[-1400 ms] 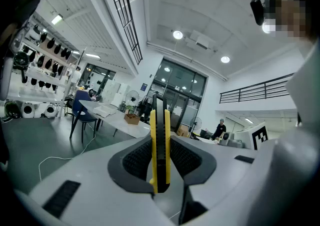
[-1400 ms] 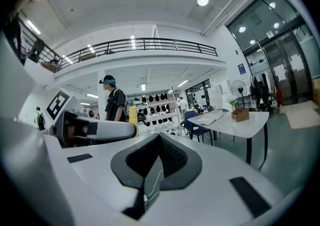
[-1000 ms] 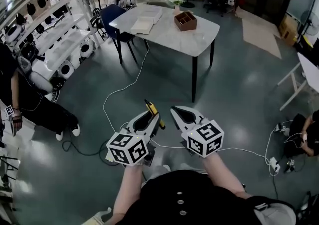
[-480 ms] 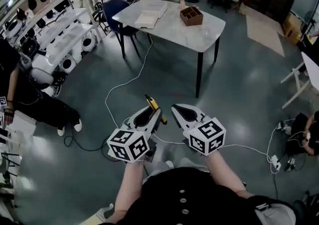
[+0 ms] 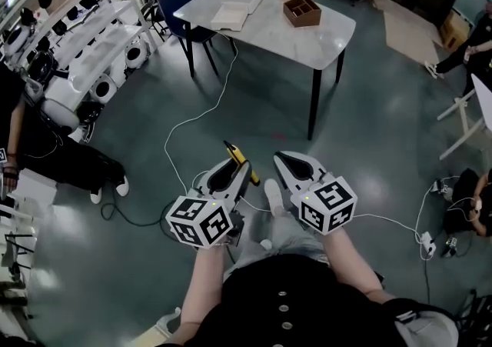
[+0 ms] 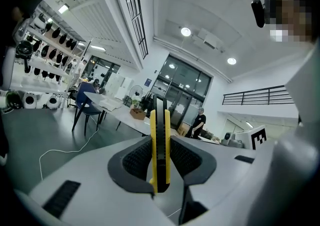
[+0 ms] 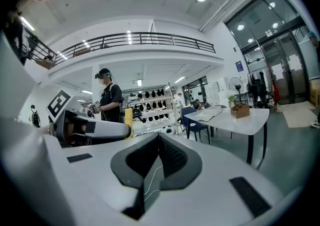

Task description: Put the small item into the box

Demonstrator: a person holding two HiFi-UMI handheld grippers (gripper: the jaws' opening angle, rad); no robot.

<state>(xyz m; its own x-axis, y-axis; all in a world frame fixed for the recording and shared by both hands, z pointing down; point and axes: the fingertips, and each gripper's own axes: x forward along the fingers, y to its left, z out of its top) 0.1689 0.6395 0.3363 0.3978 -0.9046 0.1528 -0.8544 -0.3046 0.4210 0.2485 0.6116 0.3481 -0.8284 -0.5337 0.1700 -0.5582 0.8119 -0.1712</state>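
Grey-green floor [image 5: 254, 107] fills a big open room, with a white cable [image 5: 191, 128] trailing across it. At the far end stands a pale desk [image 5: 269, 34] on dark legs. Racks of shelves [image 5: 84, 61] with rounded white gear line the far left wall, and a blue chair [image 5: 181, 1] sits at the desk's left end. On the desk lie pale flat sheets [image 5: 234, 16], and towards its right end stands the brown compartmented box [image 5: 301, 11]. Near the person, well apart from the desk, the left tongs [image 5: 240, 168] are partly closed, their ribbed pads pressed on a thin yellow-and-black small item [image 5: 237, 159] that stands edge-on between them and sticks out past the tips. Just to the right, the right tongs [image 5: 280, 157] have their jaws brought together on nothing.
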